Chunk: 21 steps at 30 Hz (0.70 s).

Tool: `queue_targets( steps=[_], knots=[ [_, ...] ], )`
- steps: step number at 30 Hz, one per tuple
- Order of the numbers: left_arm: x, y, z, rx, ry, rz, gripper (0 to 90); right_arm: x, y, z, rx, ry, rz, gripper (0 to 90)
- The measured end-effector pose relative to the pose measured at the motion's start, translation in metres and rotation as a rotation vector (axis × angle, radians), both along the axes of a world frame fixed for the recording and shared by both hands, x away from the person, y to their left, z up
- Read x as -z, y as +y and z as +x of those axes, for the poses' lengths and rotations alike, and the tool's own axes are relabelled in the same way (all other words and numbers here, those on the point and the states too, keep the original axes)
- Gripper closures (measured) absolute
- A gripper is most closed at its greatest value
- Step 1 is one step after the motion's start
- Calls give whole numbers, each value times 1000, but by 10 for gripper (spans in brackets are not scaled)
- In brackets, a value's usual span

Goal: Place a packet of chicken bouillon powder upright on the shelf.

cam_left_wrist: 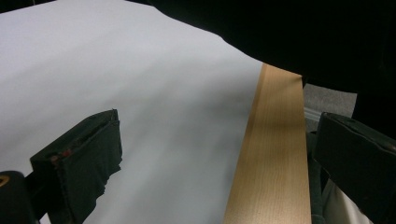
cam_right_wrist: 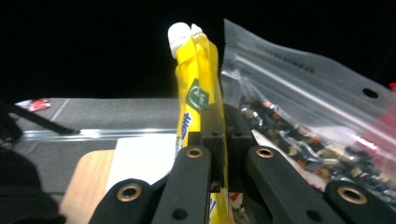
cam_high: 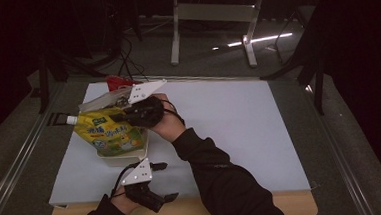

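Observation:
A yellow spouted pouch (cam_high: 107, 132) with a white cap lies tilted over a white tray (cam_high: 126, 156) at the left of the white board. My right gripper (cam_high: 124, 119) reaches in from the right and is shut on the pouch's edge. In the right gripper view the pouch (cam_right_wrist: 194, 70) stands edge-on with its cap on top, pinched between the two black jaws of the right gripper (cam_right_wrist: 223, 126). My left gripper (cam_high: 168, 180) rests near the front edge of the board, open, with nothing between its jaws. In its own view the left gripper (cam_left_wrist: 219, 140) spans bare board and wood.
A clear zip bag (cam_high: 103, 99) of dark bits sits in the tray behind the pouch, close beside it (cam_right_wrist: 299, 93). A red item (cam_high: 117, 82) lies at the board's back left. The white board (cam_high: 239, 119) covers a wooden tabletop (cam_left_wrist: 275, 154). A dark sleeve (cam_high: 223, 180) crosses the front.

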<state>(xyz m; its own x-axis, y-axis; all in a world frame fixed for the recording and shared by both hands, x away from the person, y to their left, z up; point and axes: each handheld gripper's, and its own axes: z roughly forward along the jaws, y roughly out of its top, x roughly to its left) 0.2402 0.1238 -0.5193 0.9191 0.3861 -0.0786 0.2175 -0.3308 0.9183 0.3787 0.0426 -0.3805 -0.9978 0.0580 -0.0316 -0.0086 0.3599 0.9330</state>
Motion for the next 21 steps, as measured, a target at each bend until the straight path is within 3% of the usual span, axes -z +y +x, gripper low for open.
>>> queue_targets(
  steps=[4, 8, 16, 21],
  knots=[
    [-1, 0, -1, 4, 0, 0, 26, 5, 1, 1, 1, 17, 9, 899],
    [0, 0, -1, 5, -1, 2, 26, 18, 2, 0, 5, 23, -26, 899],
    [1, -1, -1, 9, -1, 8, 26, 30, -2, 2, 13, 68, 16, 898],
    [1, -1, -1, 5, -1, 7, 26, 30, -2, -2, 19, 53, 20, 898]
  ],
)
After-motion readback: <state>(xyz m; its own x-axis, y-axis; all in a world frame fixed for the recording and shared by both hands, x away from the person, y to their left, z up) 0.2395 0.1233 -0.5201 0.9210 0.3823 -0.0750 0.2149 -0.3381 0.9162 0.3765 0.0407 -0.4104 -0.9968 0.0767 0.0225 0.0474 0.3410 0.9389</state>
